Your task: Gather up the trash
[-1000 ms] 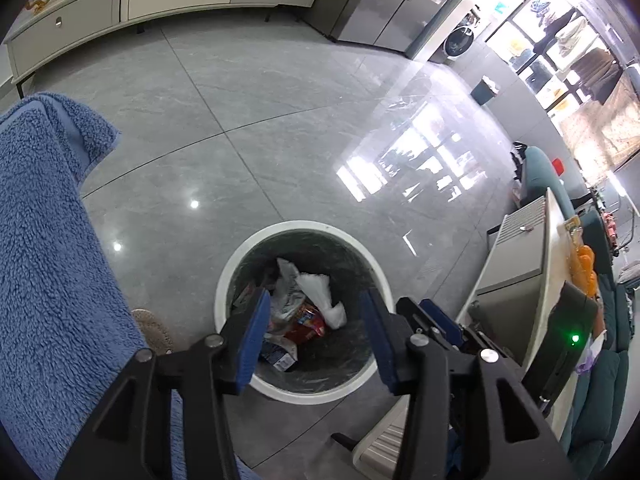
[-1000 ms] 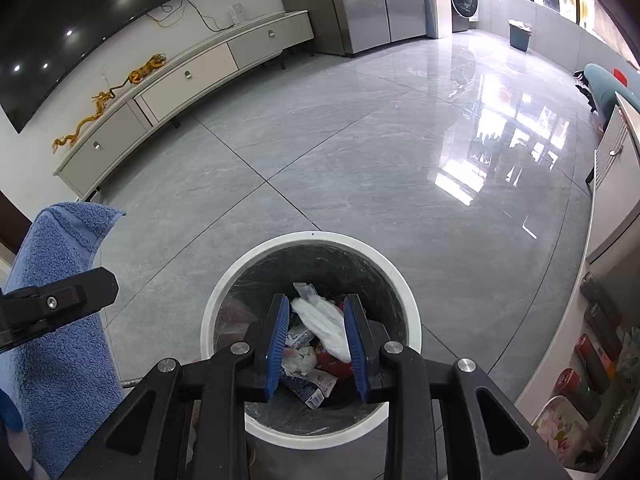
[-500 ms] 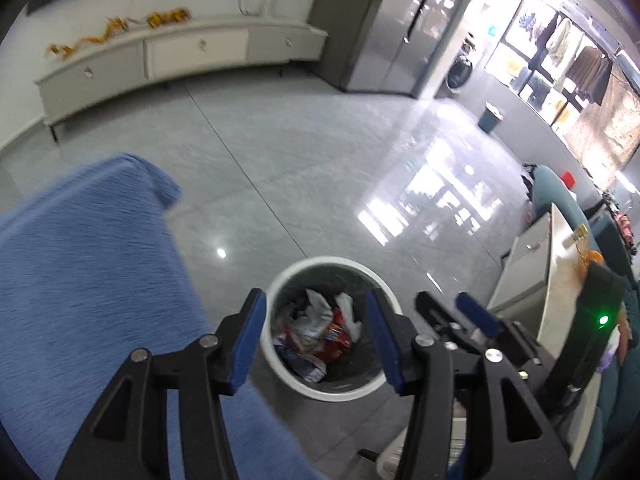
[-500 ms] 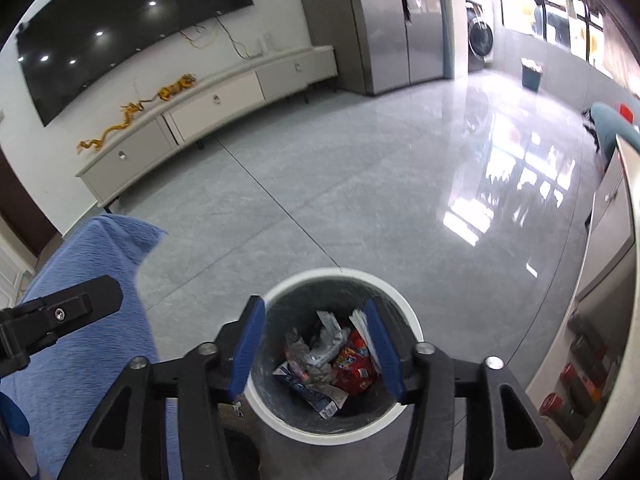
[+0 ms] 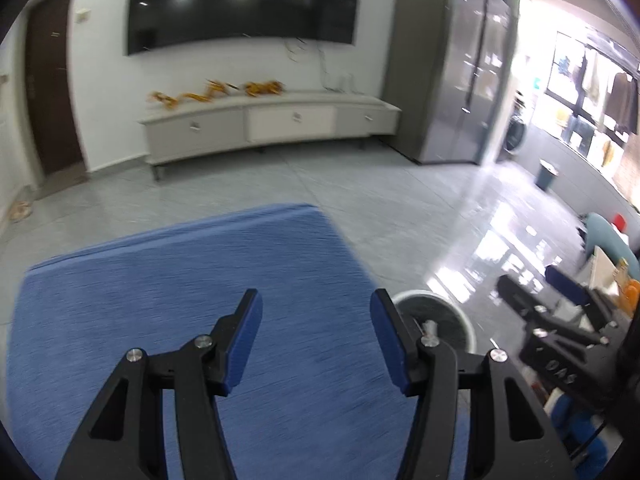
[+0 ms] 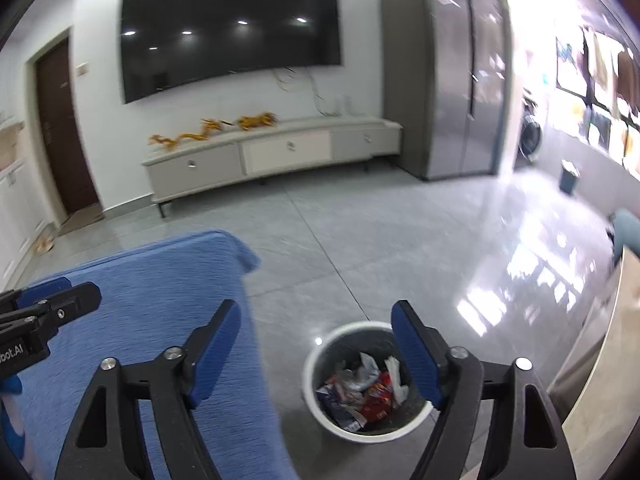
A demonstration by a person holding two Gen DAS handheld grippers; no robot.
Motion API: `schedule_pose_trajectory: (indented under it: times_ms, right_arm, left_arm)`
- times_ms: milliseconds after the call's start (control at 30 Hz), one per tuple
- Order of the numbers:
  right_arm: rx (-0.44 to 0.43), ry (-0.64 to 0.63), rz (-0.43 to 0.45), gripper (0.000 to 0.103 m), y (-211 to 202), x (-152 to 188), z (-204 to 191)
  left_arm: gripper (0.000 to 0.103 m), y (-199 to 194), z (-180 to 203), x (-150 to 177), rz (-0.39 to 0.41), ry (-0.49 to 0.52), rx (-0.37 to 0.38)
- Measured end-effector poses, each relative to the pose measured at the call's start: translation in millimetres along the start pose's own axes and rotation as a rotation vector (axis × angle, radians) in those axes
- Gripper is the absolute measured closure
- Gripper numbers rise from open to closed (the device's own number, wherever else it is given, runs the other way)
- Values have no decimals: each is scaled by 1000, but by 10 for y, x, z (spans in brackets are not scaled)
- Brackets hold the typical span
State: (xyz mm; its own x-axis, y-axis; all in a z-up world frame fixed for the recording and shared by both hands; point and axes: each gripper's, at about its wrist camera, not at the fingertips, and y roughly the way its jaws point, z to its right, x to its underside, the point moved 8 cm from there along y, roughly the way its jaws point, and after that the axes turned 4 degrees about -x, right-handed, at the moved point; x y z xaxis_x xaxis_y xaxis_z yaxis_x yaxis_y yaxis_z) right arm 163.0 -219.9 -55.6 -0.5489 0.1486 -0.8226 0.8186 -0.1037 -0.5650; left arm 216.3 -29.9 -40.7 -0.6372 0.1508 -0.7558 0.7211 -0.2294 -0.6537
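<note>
Both the left gripper [image 5: 316, 340] and the right gripper [image 6: 316, 354] were held wide apart and empty. The trash bin [image 6: 316, 396], filled with crumpled wrappers [image 6: 362, 384], was seen on the grey floor [image 6: 400, 248], just right of a blue cloth [image 6: 160, 320].

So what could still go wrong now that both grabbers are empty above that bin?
Possible risks:
1. The trash bin looks well filled with wrappers, so further trash might spill over.
2. The blue cloth lies close beside it; a hand-held gripper, left or right, could snag it.
3. The views are motion-blurred, so aiming may suffer.
</note>
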Motion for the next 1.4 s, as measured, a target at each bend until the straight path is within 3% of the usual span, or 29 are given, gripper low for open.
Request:
schedule_pose_trajectory:
  times_ms: [67,200,367,700,1400]
  right_arm:
    - [-23,-39,20,20,-116,-5,-212]
    - [-72,-125,64,14,-343,-21,-669]
    - [-131,-216,109,9,-587,8,-1146]
    - [-200,-333,199,3,-956,54,-1656]
    - [-229,-339,248,1,-1216,216,-1733]
  left_arm:
    - [48,-208,-308,65,31,-18,-58]
    - [34,-567,-834,215,101,-73,-178]
    - [26,-1024,-1326,432,193,-149,-328]
    - [3,-1677,-1827,759,311,-228,-561]
    - [3,-2052,-1721,784,404,-240,-555]
